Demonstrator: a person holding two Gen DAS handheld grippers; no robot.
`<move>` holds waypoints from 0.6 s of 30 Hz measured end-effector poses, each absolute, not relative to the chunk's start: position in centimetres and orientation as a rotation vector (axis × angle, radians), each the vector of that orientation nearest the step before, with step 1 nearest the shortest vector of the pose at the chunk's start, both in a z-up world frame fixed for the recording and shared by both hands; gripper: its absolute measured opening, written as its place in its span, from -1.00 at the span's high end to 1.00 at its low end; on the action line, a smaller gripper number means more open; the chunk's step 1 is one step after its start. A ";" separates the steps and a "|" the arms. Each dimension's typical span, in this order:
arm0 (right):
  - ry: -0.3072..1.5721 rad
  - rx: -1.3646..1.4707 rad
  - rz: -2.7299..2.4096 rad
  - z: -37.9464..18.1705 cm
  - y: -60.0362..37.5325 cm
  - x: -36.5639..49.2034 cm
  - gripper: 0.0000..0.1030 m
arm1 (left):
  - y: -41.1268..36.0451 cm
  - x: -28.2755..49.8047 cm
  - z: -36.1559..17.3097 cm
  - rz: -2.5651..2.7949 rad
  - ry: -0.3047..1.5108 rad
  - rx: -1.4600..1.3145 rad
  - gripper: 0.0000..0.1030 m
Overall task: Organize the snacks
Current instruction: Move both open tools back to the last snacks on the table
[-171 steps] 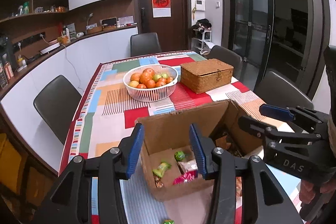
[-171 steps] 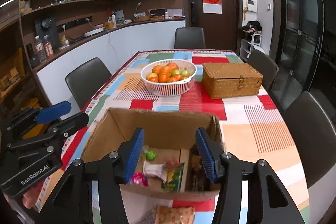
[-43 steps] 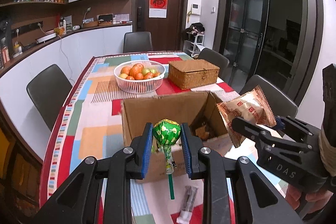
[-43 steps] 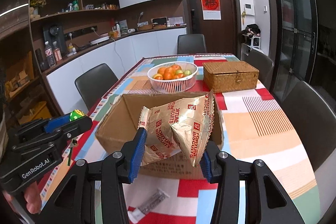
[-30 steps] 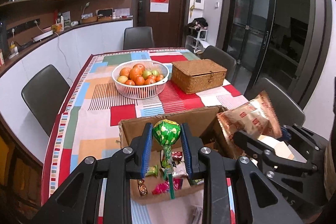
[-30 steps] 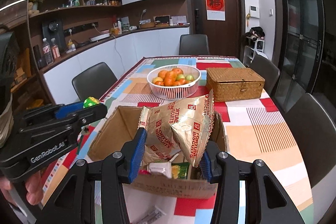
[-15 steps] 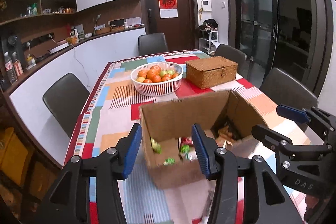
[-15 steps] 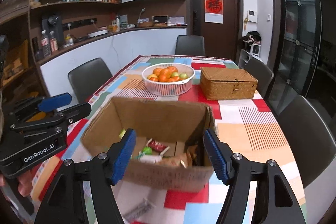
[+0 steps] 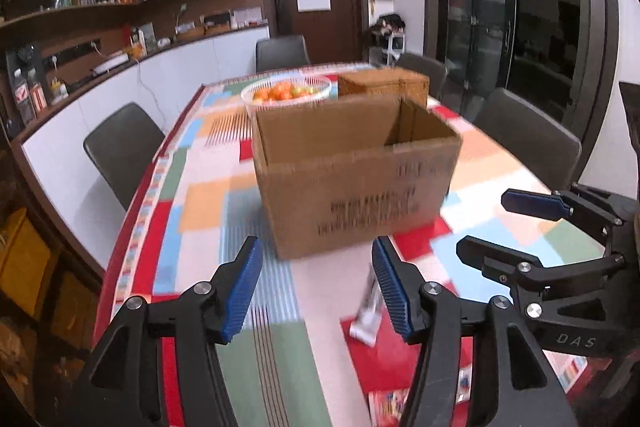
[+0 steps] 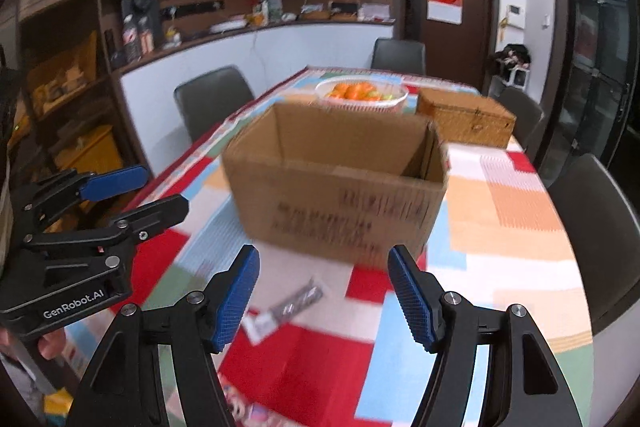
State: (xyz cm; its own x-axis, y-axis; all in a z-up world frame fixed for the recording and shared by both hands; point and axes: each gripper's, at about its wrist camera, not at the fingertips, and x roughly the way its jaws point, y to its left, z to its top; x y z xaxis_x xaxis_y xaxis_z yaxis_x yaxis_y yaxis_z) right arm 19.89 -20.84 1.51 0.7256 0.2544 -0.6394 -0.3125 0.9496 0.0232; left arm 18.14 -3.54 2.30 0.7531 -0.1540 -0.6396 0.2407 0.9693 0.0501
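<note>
An open cardboard box [image 9: 352, 179] [image 10: 340, 195] stands on the patchwork tablecloth; from this low angle its contents are hidden. My left gripper [image 9: 316, 279] hovers in front of the box, its jaws opening and empty. Beside it, my right gripper [image 10: 322, 275] is open and empty too. A slim silver snack packet [image 9: 366, 311] [image 10: 288, 307] lies on the cloth just before the box, below both grippers. Each view catches the other tool: the right gripper [image 9: 486, 223] and the left gripper [image 10: 160, 187].
Behind the box are a white fruit basket [image 9: 286, 93] [image 10: 362, 93] and a wicker box [image 9: 384, 81] [image 10: 466, 119]. More small snack packets [image 9: 386, 403] [image 10: 240, 407] lie at the near table edge. Dark chairs [image 9: 120, 143] [image 10: 592, 227] line both sides.
The left gripper let go of the green lollipop and the right one of the biscuit bag over the box. Both have since drawn back and sunk, so the box interior is out of sight.
</note>
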 end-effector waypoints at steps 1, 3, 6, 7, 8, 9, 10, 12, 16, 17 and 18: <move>0.706 -0.101 0.325 1.0 -20.6 19.4 -0.31 | -3.5 17.8 1.8 -0.216 0.698 0.134 -0.09; 0.733 -0.128 0.339 -0.1 -20.1 18.7 -0.31 | -3.4 17.1 0.7 -0.226 0.732 0.143 -0.09; 0.792 -0.177 0.370 -1.8 -19.3 17.7 -0.31 | -3.2 15.8 -1.3 -0.240 0.783 0.171 -0.09; 0.812 -0.194 0.379 -2.5 -19.0 17.4 -0.31 | -3.2 15.5 -1.9 -0.243 0.799 0.179 -0.09; 0.828 -0.208 0.386 -3.0 -18.8 17.2 -0.31 | -3.1 15.2 -2.5 -0.248 0.818 0.186 -0.09; 0.842 -0.220 0.394 -3.5 -18.6 17.0 -0.31 | -2.9 14.8 -3.2 -0.245 0.839 0.193 -0.09; 0.858 -0.230 0.401 -4.1 -18.5 16.7 -0.31 | -2.7 14.5 -4.0 -0.236 0.857 0.196 -0.09; 0.901 -0.248 0.414 -5.3 -18.0 16.3 -0.31 | -2.4 14.1 -5.1 -0.229 0.892 0.195 -0.09; 0.973 -0.299 0.456 -7.5 -17.0 15.1 -0.31 | -1.8 13.0 -7.4 -0.238 0.977 0.162 -0.09; 0.991 -0.320 0.471 -8.0 -16.7 14.9 -0.31 | -1.8 12.8 -7.8 -0.241 0.991 0.158 -0.09; 1.010 -0.338 0.487 -8.5 -16.4 14.5 -0.31 | -1.9 12.6 -8.3 -0.243 1.007 0.157 -0.09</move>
